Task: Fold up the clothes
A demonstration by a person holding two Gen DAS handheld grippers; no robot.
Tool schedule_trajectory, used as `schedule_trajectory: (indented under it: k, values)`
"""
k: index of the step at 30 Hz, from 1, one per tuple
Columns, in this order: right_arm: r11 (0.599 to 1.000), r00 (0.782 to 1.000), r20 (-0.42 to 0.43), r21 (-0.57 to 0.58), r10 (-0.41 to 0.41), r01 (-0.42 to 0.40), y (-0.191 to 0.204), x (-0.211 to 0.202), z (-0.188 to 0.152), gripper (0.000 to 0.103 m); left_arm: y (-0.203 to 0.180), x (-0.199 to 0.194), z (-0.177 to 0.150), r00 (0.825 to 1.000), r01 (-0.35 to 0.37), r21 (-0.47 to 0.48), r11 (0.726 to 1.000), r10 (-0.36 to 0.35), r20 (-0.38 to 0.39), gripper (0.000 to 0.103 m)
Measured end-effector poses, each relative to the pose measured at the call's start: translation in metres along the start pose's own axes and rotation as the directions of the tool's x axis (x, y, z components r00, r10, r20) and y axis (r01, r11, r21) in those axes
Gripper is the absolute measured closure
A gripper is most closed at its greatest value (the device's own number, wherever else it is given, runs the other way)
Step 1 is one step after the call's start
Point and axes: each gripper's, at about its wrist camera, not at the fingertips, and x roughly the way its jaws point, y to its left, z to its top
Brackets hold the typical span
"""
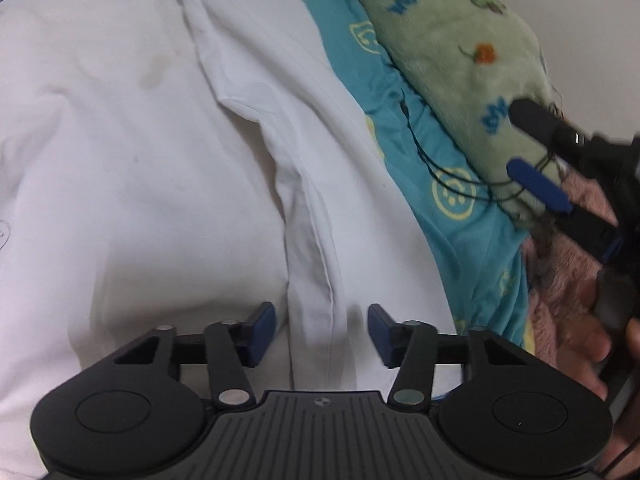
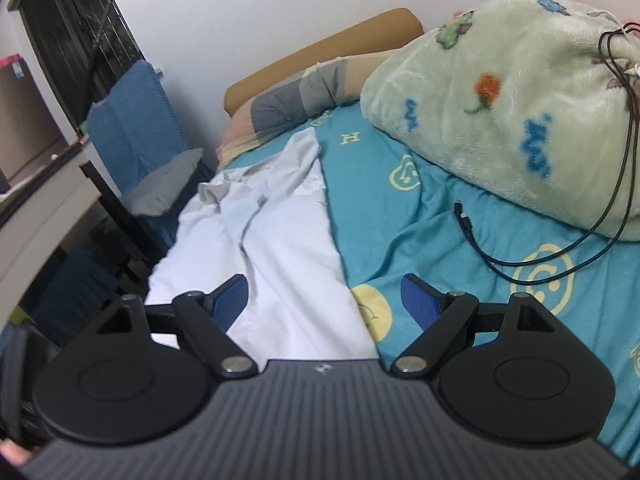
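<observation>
Left wrist view: the left gripper hung over the white cotton shirt, jaws parted, a raised fold of the cloth between the blue pads but not visibly pinched. Right of the shirt ran the turquoise bedsheet with yellow smiley prints, then a pale green fleece blanket and pink fuzzy fabric. The right gripper intruded at the frame's right edge, blurred, a hand partly cut off beneath it.

Right wrist view: the right gripper stood wide, released, above the shirt's right edge. A black cable trailed across the sheet from the blanket. Left of the shirt, a blue-draped chair was partly hidden.
</observation>
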Motion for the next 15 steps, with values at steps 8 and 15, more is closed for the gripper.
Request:
schedule_trajectory:
  k: [8, 15]
  values:
    - [0.998, 1.0, 0.015, -0.061, -0.009, 0.01, 0.009, -0.003, 0.0, 0.018, 0.001, -0.027, -0.012, 0.995, -0.099, -0.033, 0.995, 0.099, 0.005, 0.099]
    - [0.992, 1.0, -0.004, -0.125, -0.015, 0.014, 0.022, 0.003, -0.005, 0.018, 0.012, -0.028, -0.008, 0.975, -0.22, -0.053, 0.974, 0.221, 0.003, 0.085]
